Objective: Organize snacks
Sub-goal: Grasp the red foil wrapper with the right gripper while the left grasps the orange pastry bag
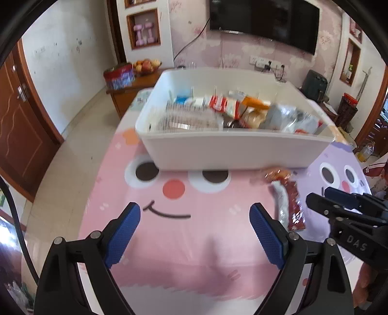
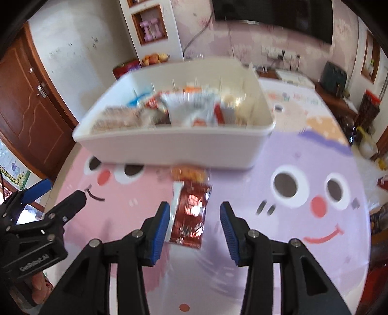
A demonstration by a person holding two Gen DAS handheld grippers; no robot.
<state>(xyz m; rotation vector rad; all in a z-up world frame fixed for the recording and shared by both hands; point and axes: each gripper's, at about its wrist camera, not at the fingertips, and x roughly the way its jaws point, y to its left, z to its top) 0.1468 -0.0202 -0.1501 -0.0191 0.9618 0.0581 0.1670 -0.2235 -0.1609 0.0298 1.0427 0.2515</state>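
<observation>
Now, nearer hand: the right gripper (image 2: 194, 227) is hanging just above the red snack packet (image 2: 190, 213); the left gripper (image 1: 195, 232) is lying well to the side.
Packet place: on the table (image 2: 278, 242), near the front wall of the white bin (image 2: 169, 147).
Long axis: running from the jaws toward the bin.
Jaws: both are standing open, gripping nothing.

Snack packets (image 1: 232, 109) inside the white bin (image 1: 230, 150): blurred, labels unreadable, count not determinable. Red packet (image 2: 190, 213) in front of the bin: print smeared; near left corner hidden behind one blue pad (image 2: 158, 232). Orange packet (image 2: 189, 173) against the bin wall: outline indistinct. Television (image 1: 264, 21) behind the bin: cut off at top edge.
</observation>
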